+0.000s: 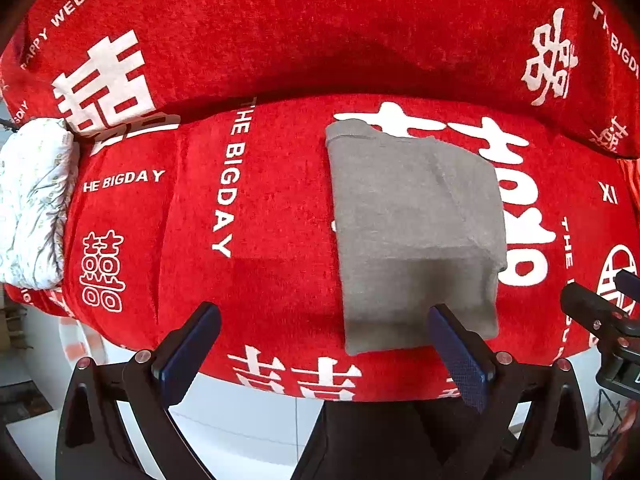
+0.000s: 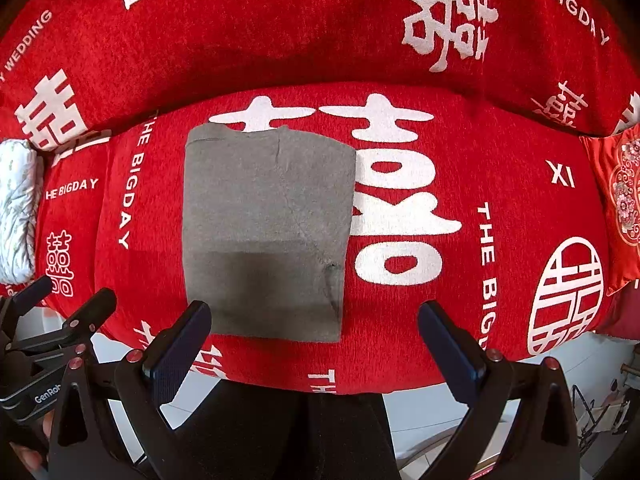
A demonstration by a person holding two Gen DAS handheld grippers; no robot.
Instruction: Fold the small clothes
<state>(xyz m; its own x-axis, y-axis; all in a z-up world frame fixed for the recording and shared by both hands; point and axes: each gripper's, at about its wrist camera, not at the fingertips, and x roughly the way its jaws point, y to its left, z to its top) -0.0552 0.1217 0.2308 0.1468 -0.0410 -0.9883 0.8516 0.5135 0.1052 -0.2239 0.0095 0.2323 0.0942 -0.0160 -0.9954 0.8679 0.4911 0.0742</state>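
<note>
A grey garment [image 1: 412, 232] [image 2: 266, 232] lies folded into a flat rectangle on a red sofa seat with white lettering [image 1: 260, 220] [image 2: 420, 320]. My left gripper [image 1: 324, 336] hovers open near the seat's front edge, its right finger over the garment's near corner, nothing held. My right gripper [image 2: 314, 332] is also open and empty, just in front of the garment's near edge. Each gripper shows at the side of the other's view: right gripper [image 1: 600, 312], left gripper [image 2: 60, 312].
The red sofa backrest [image 1: 320, 32] rises behind the seat. A white patterned cushion [image 1: 32, 204] [image 2: 16, 208] lies at the left end, and a red embroidered cushion [image 2: 620, 204] at the right. Pale floor [image 1: 248, 420] shows below the seat edge.
</note>
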